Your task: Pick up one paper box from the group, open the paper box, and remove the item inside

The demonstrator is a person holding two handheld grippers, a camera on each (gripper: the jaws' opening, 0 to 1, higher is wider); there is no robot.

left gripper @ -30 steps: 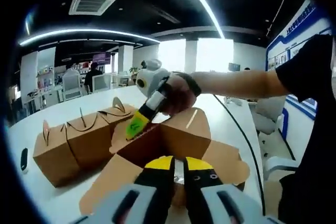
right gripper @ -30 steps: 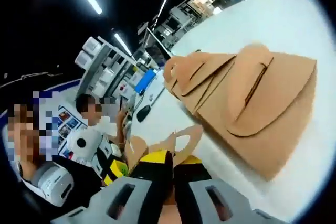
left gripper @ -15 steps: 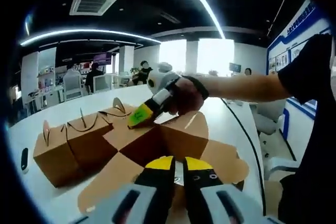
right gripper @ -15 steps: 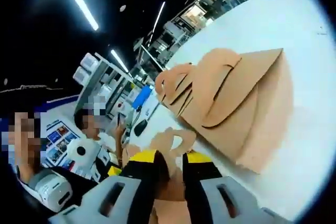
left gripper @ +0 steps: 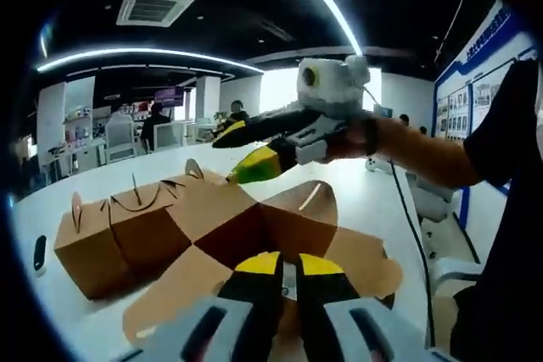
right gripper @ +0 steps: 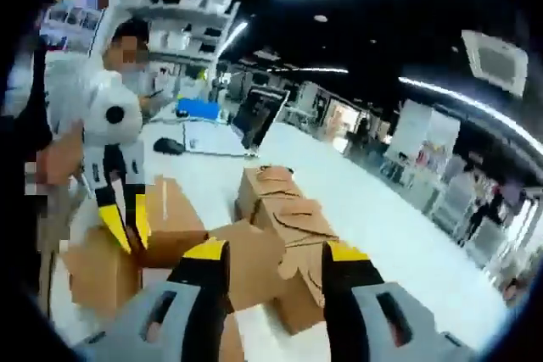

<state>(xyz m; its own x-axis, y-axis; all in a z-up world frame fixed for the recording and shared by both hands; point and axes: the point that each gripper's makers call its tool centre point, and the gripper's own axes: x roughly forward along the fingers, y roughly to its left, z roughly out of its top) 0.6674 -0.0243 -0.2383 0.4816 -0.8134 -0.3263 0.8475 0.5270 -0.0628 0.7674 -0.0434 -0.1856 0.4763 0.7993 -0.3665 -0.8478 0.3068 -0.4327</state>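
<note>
The opened paper box [left gripper: 254,235] lies just ahead of my left gripper [left gripper: 287,267], its four flaps spread flat on the white table [left gripper: 373,201]; I cannot make out any item inside. My left jaws are nearly together, and I cannot tell whether they pinch the near flap. My right gripper [right gripper: 270,262] hangs above the box with its jaws apart and empty. The closed boxes [left gripper: 119,226] sit left of my left gripper. No writing is readable on any box.
</note>
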